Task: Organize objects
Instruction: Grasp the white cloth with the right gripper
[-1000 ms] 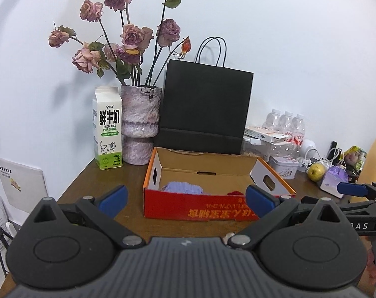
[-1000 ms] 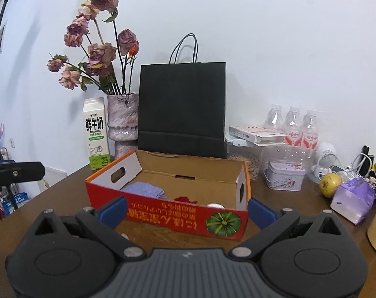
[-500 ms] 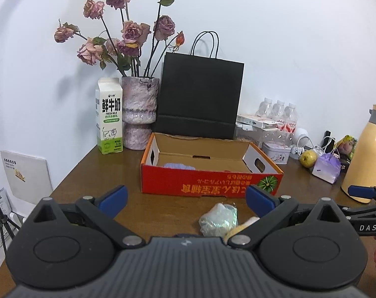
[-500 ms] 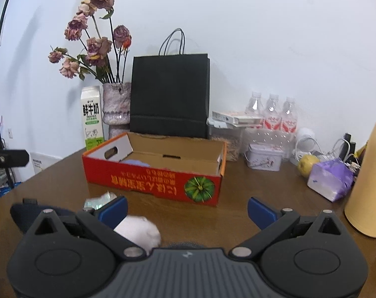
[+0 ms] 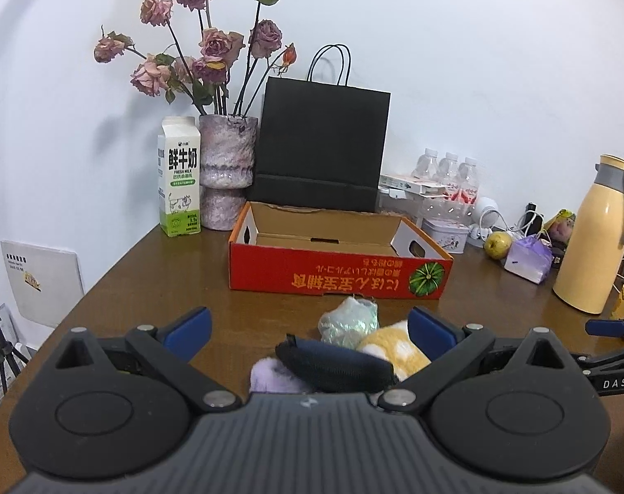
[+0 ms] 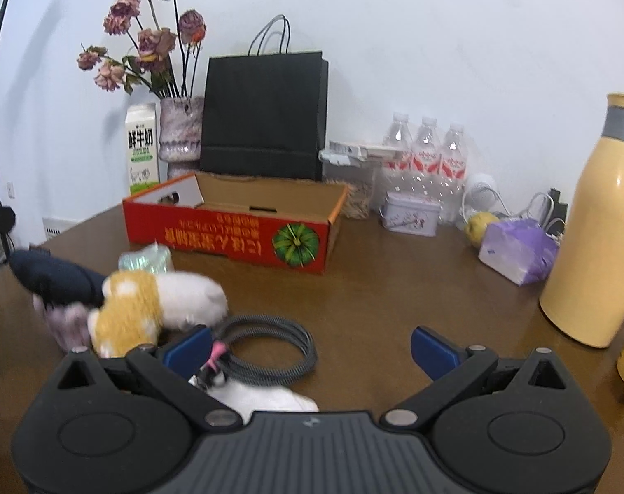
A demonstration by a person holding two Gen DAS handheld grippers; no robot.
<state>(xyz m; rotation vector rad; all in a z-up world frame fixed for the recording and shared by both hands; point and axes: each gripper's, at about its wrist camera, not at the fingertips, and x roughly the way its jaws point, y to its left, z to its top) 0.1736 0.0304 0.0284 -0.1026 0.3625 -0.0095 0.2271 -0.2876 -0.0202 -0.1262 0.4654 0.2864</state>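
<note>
White wall backs a brown wooden table [image 5: 118, 284], and both views look across it from low at the near edge.

Left claw [image 5: 307, 327] stands wide, its blue pads far apart with nothing gripped. Between the pads and just ahead lies a small heap: a dark blue sock [image 5: 336, 364] on top, a lilac fuzzy sock [image 5: 270, 376] under it toward the left pad, a yellow sock with white dots [image 5: 394, 352] against the right pad, and a crumpled shiny wrapper [image 5: 349, 321] just beyond them. Farther ahead sits the open red cardboard box [image 5: 332, 278], its printing upside down; its floor is hidden from this height. Behind the box stand a black paper bag [image 5: 322, 148], a vase of dried roses [image 5: 227, 173] and a milk carton [image 5: 179, 177], ahead and to the left. Far to the right stands a yellow thermos [image 5: 592, 243].

Right claw [image 6: 309, 343] is also spread wide and holds nothing. A coiled grey cable [image 6: 270, 348] lies on the table between the pads, nearer the left one, with something white [image 6: 270, 401] close under the claw body. The sock heap lies ahead to the left of this claw, blurred. Ahead to the right are water bottles [image 6: 425, 156], a small tin [image 6: 412, 216], a yellowish fruit [image 6: 478, 222] and a purple tissue pack [image 6: 517, 253].
</note>
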